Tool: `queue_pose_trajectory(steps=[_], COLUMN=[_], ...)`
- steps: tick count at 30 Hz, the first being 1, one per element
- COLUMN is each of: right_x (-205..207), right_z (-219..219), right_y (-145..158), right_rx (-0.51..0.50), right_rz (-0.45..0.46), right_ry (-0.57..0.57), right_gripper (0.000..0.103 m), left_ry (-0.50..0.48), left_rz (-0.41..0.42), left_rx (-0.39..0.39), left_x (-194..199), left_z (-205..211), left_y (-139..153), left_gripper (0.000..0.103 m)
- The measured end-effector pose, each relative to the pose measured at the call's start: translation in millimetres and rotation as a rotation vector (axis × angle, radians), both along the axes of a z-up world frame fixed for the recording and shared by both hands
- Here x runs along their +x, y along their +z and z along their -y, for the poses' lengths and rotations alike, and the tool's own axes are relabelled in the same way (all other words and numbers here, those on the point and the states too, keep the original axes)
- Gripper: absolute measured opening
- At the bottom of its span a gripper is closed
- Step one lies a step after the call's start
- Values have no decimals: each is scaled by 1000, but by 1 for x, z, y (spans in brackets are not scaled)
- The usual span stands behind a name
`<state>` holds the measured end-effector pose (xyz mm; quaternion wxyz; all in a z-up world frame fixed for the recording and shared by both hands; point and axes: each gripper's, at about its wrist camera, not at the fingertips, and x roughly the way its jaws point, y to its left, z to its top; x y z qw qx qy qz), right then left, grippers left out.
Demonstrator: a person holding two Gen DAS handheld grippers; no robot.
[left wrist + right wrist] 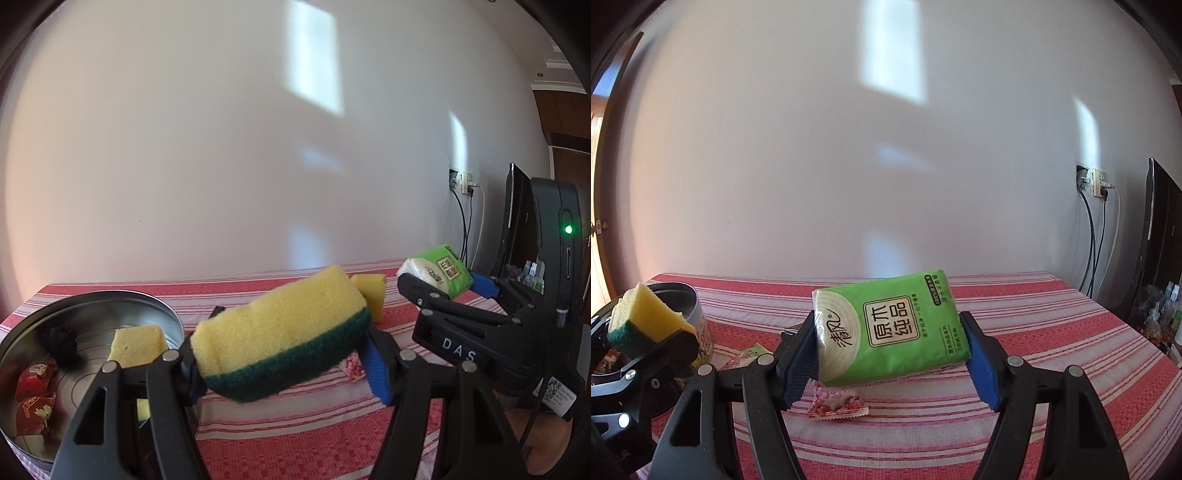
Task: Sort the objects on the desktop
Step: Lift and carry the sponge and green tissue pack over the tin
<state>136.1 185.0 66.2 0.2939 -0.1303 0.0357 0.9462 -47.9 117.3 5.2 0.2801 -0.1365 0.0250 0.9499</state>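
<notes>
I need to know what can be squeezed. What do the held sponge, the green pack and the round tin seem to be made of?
Sponge: soft yellow foam, porous, with a dark green fibrous scouring layer. Green pack: glossy plastic film, creased and shiny, likely over soft tissues. Round tin: bare metal, brushed and reflective.

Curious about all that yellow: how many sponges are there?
3: green-backed sponge in the left gripper, yellow piece inside the metal tin, yellow block on the striped cloth; others may be hidden.

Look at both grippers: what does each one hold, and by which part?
The left gripper holds a sponge by its two short ends. The right gripper holds a green tissue pack by its two opposite side edges.
</notes>
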Motion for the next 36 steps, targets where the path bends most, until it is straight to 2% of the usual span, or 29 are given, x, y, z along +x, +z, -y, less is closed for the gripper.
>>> queue_pose_trajectory(steps=[17, 25, 36], right_x=[-3, -6, -17], right_z=[31, 46, 71], right_y=[0, 1, 1], right_rx=[-6, 7, 2], right_rz=[-29, -45, -64], right_ry=[68, 99, 162], right_gripper=[74, 74, 74], left_ry=[16, 24, 82], left_rz=[24, 33, 2], left_rx=[69, 180, 209], left_x=[2, 8, 18], left_z=[21, 49, 90], left_y=[2, 2, 5], left_gripper=[67, 67, 67])
